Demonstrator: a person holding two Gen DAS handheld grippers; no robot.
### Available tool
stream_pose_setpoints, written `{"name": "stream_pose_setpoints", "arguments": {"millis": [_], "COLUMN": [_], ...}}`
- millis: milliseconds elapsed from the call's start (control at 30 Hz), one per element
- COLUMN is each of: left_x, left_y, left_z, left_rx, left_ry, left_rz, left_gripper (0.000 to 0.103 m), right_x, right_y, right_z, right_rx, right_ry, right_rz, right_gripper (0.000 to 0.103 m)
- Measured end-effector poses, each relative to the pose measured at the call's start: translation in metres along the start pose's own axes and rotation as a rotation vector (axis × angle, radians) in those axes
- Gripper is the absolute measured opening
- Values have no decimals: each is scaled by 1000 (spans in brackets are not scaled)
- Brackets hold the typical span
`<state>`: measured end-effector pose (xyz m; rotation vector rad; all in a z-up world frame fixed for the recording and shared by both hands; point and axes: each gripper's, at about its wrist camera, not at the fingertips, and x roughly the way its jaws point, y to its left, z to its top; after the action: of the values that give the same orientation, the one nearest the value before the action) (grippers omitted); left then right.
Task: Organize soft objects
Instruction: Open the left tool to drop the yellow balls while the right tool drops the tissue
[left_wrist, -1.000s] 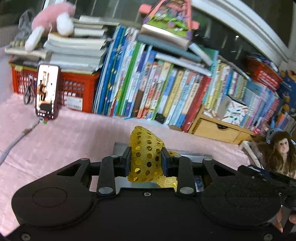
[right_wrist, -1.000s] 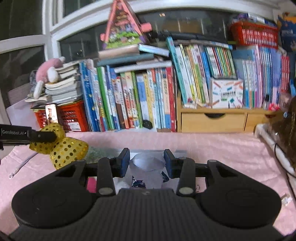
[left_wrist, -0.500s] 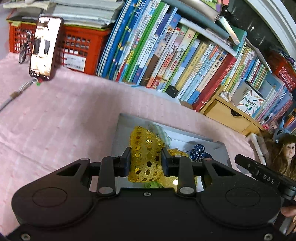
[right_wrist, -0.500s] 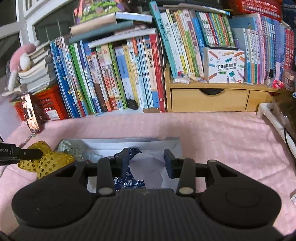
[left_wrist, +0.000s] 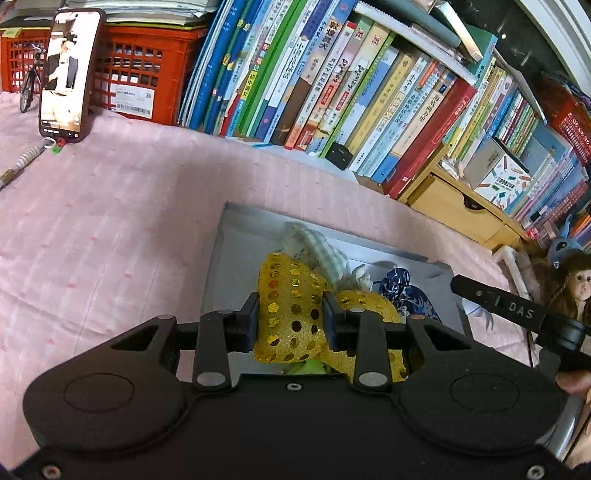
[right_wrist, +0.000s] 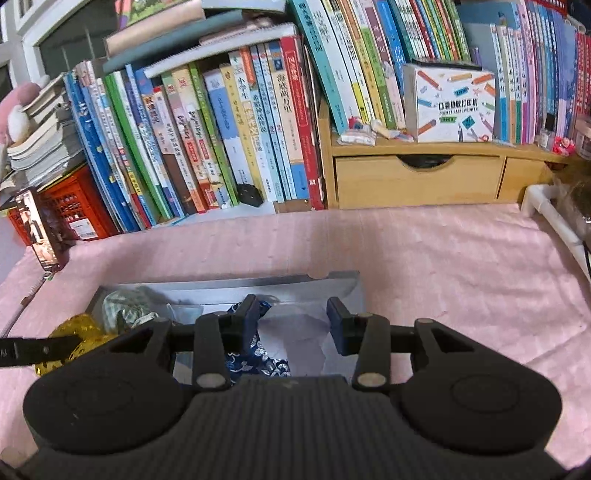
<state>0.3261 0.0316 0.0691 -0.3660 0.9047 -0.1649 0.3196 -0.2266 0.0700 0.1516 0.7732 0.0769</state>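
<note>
My left gripper (left_wrist: 290, 317) is shut on a gold sequined bow (left_wrist: 291, 306) and holds it over the left part of a grey box (left_wrist: 236, 236). In the box lie a green checked cloth (left_wrist: 321, 251) and a dark blue patterned cloth (left_wrist: 406, 291). In the right wrist view the box (right_wrist: 332, 280) sits on the pink cover, the gold bow (right_wrist: 79, 328) shows at its left edge, and the blue cloth (right_wrist: 255, 354) lies beside a white cloth (right_wrist: 299, 332). My right gripper (right_wrist: 291, 321) is open over the white cloth, touching nothing I can see.
A row of upright books (right_wrist: 221, 129) and a wooden drawer unit (right_wrist: 417, 181) line the back. A red crate (left_wrist: 136, 85) with a phone (left_wrist: 68, 70) leaning on it stands at the left. A doll (left_wrist: 576, 284) sits at the right. Pink cover (left_wrist: 110, 221) surrounds the box.
Both grippers have moved down and forward towards the grey box. The left one still holds the gold bow, now over the box. The right one has come lower over the white cloth.
</note>
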Motion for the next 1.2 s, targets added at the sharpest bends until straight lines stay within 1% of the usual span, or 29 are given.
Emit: {"name": "stream_pose_setpoints", "arguments": {"millis": [167, 333, 500, 567, 633, 833, 1000, 1167, 1200], "left_x": [6, 16, 23, 24, 25, 26, 26, 24, 23], "left_y": [0, -2, -2, -2, -1, -1, -1, 0, 0], "left_z": [2, 5, 8, 10, 11, 14, 14, 15, 16], "left_rx": [20, 44, 42, 42, 44, 54, 56, 53, 55], "left_ry": [28, 68, 93, 103, 109, 123, 126, 126, 124], "left_rz": [5, 28, 27, 28, 36, 47, 49, 52, 55], "left_gripper": [32, 33, 34, 36, 41, 45, 48, 52, 54], "right_x": [15, 26, 34, 38, 43, 50, 52, 52, 52], "right_y": [-1, 0, 1, 1, 1, 0, 0, -2, -2], "right_z": [3, 2, 5, 5, 4, 3, 4, 4, 4], "right_rx": [13, 1, -14, -13, -16, -4, 9, 24, 25], "right_ry": [73, 101, 128, 148, 171, 210, 235, 248, 251], "right_rz": [-17, -38, -74, -89, -98, -102, -96, -92, -92], "right_gripper": [49, 49, 49, 49, 49, 59, 61, 68, 71]}}
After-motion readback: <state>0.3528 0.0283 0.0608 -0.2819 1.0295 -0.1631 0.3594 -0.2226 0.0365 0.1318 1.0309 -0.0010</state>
